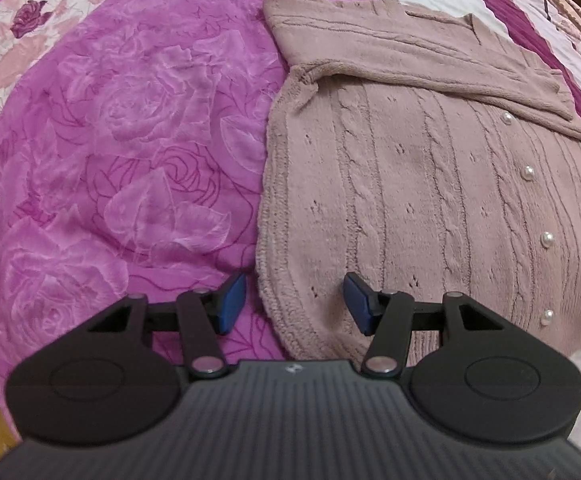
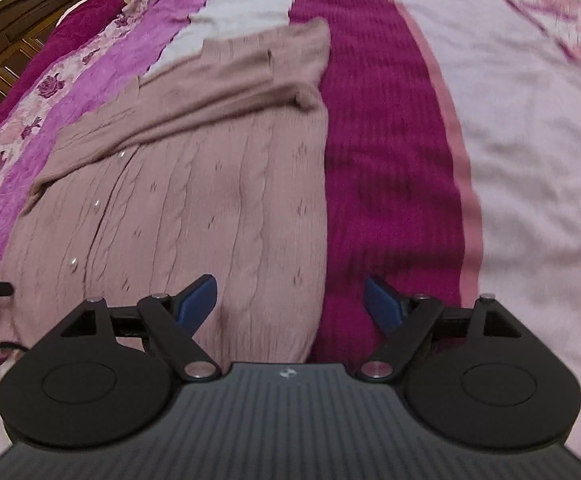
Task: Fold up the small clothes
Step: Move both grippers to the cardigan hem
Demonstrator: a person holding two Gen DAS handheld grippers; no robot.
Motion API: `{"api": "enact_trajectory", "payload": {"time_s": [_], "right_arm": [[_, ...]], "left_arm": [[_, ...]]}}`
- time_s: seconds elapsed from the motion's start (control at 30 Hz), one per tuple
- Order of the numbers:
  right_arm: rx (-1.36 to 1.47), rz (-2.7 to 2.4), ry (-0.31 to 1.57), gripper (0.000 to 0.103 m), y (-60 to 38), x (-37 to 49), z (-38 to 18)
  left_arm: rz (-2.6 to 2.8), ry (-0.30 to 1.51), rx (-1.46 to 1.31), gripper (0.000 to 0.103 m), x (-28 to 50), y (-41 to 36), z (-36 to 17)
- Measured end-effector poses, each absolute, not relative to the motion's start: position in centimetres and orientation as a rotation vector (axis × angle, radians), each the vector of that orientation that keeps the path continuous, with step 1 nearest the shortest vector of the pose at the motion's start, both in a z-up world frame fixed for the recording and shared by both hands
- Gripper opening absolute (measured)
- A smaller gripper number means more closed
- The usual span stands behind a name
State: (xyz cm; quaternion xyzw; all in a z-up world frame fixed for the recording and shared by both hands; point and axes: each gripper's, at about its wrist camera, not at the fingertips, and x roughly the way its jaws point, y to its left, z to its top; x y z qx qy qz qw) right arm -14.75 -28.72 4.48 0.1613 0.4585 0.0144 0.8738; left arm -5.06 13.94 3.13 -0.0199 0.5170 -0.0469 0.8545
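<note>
On the bed's purple rose-print quilt [image 1: 110, 140], the dusty-pink cable-knit cardigan [image 1: 410, 184] looks soft and floppy; both spread, empty tools, left tool [image 1: 294, 300] and right tool [image 2: 290, 304], should pinch its ribbed hem corners.

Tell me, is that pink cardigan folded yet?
Partly: the cardigan lies flat on the bedspread, with both sleeves folded across its chest.

Soft, even indoor light with only faint shadows and no glare; the left wrist view is sharp, the right wrist view smeared by motion blur, and both bend strongly at their fisheye edges, corners dark.
</note>
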Motion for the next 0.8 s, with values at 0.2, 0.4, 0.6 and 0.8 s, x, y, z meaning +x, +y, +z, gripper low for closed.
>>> {"api": "enact_trajectory", "payload": {"time_s": [0.2,0.4,0.6,0.8], "right_arm": [[0.317,0.116,1.015,0.086,-28.3,-15.6,3.7],[0.316,0.188,1.037,0.086,-28.7,-15.7,4.2],[0.27,0.204,1.061,0.085,-28.2,-14.1,2.7],[0.212,0.224,1.061,0.049,-28.0,-14.2,3.8]], "left_arm": [[-0.145,1.158,-0.12,0.055,-4.1,13.9,2.1],[-0.27,1.192,-0.066,0.056,-4.4,12.3,2.1],[-0.252,1.194,-0.027,0.056,-4.1,11.4,1.0],[-0.275,1.177,-0.025,0.054,-4.2,11.2,0.9]]}}
